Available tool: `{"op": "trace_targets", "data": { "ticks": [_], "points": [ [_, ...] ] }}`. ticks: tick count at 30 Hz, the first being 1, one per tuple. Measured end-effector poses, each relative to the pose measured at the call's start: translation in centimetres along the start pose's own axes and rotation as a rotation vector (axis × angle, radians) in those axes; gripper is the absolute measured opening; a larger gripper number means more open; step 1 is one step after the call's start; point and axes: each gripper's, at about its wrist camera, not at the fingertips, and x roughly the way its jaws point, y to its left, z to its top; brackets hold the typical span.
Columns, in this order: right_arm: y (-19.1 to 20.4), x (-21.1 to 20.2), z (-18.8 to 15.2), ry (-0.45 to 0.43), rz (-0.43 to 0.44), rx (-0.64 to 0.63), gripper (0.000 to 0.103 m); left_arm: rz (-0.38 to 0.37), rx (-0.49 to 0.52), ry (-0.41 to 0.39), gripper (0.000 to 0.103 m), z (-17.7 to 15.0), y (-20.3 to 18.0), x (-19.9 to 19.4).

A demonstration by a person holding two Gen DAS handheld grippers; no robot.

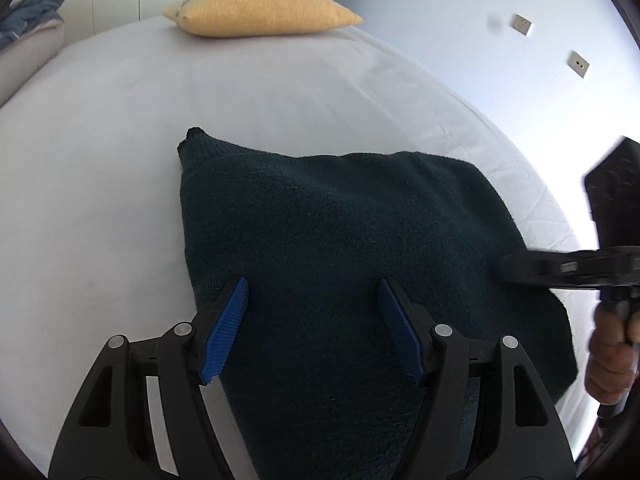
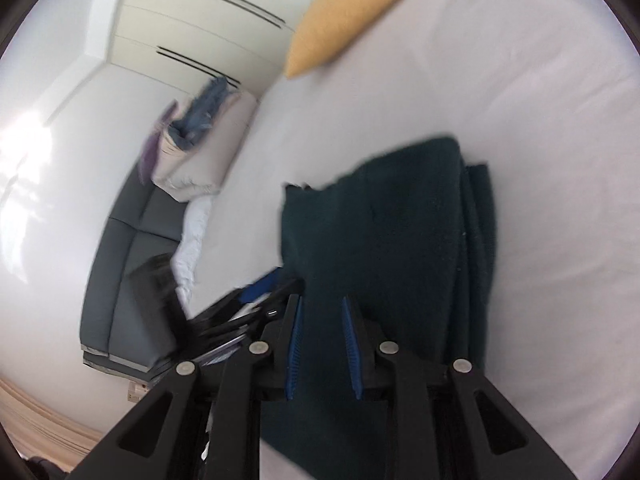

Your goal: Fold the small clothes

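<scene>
A dark green knit garment (image 1: 340, 240) lies folded on the white bed (image 1: 120, 160). My left gripper (image 1: 313, 286) is open and hovers over the garment's near part, holding nothing. My right gripper (image 2: 322, 304) is over the garment (image 2: 392, 220) in the right wrist view, its blue pads a narrow gap apart with dark cloth between them; whether it grips the cloth is unclear in the blur. In the left wrist view the right gripper (image 1: 560, 268) shows blurred at the garment's right edge, held by a hand (image 1: 612, 356).
A yellow pillow (image 1: 260, 10) lies at the bed's far end. A beige cushion with blue cloth (image 2: 200, 120) and a grey sofa (image 2: 132, 248) stand beside the bed. A wall with sockets (image 1: 579, 65) runs along the right.
</scene>
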Motion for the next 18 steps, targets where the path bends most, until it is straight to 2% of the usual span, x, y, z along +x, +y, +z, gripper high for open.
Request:
{"op": "trace_targets", "data": {
  "ticks": [2, 4, 7, 10, 12, 13, 16, 18],
  "points": [
    [-1.0, 1.4, -0.2, 0.016, -0.039, 0.0, 0.014, 0.013, 0.01, -0.015, 0.067, -0.3, -0.3, 0.3],
    [-2.0, 1.2, -0.4, 0.001, -0.012, 0.014, 0.006, 0.006, 0.011, -0.03, 0.067, -0.7, -0.3, 0.3],
    [-3.0, 0.0, -1.2, -0.008, 0.02, 0.031, 0.004, -0.005, -0.006, -0.057, 0.066, -1.1, -0.1, -0.8],
    [-2.9, -1.4, -2.8, -0.01, 0.02, -0.013, 0.013, 0.036, 0.017, -0.114, 0.067, -3.4, -0.7, -2.9],
    [-2.8, -2.6, -4.6, -0.023, 0.03, -0.039, 0.017, 0.035, 0.015, -0.143, 0.067, -4.9, -1.0, -4.1],
    [-2.8, -3.2, -5.2, -0.024, 0.033, -0.043, 0.023, 0.034, 0.019, -0.149, 0.067, -5.8, -1.1, -4.8],
    [-3.1, -5.1, -7.9, -0.024, 0.017, -0.049, 0.032, -0.006, 0.02, -0.132, 0.069, -8.0, -0.4, -6.1],
    [-3.2, -7.0, -8.7, -0.051, 0.007, -0.055, 0.035, -0.021, -0.015, -0.115, 0.069, -8.9, 0.9, -7.0]
  ]
}}
